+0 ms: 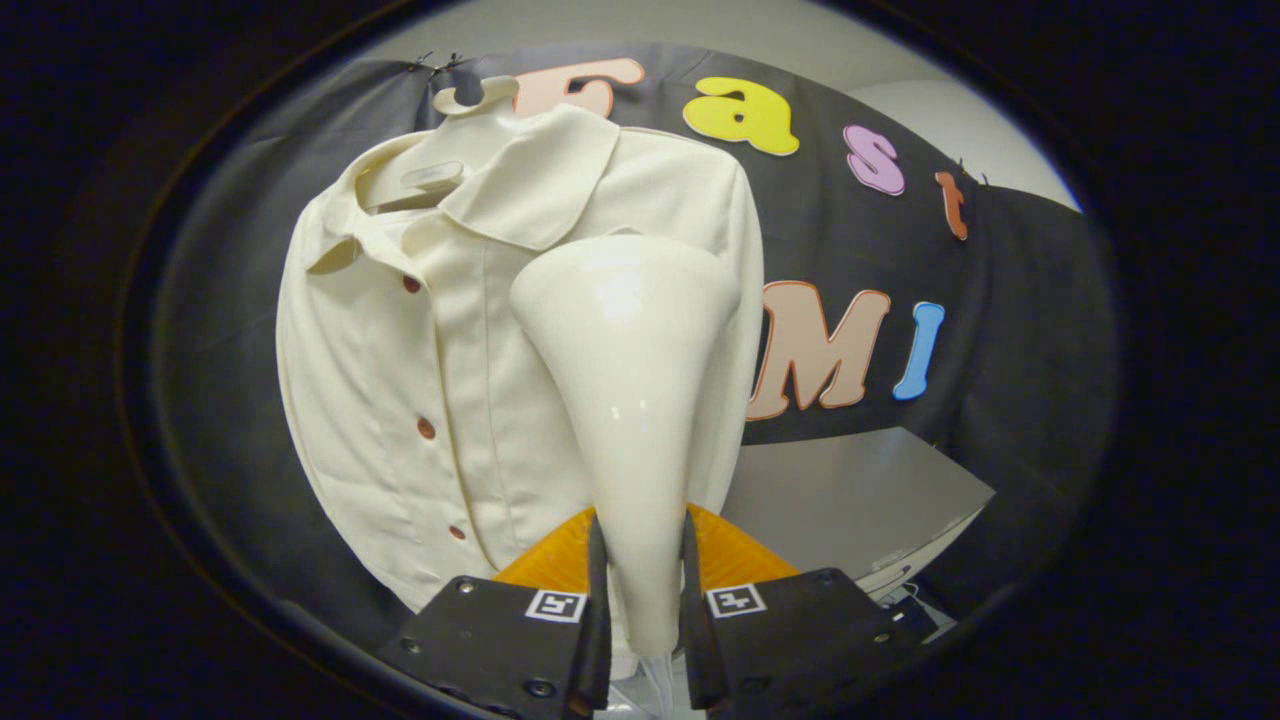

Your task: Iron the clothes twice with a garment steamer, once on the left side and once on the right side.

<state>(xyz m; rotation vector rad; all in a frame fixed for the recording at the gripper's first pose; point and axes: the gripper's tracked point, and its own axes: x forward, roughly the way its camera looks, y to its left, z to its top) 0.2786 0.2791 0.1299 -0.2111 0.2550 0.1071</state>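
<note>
The gripper (pixel 640 590) is full — both fingers clamp the steamer (pixel 628 400), whose wide head blocks the way straight ahead. Right behind it hangs the shirt (pixel 400 330) on its hanger (pixel 470 98). Open room lies beside the shirt — bare cloth wall (pixel 1020 330) and a grey panel (pixel 860 500).

The steamer (pixel 627 400) hides the shirt's (pixel 400 400) right front and hem.

One cream shirt (pixel 420 350) with three buttons (pixel 426 428), one hanger (pixel 470 100), one steamer (pixel 630 400)
</note>
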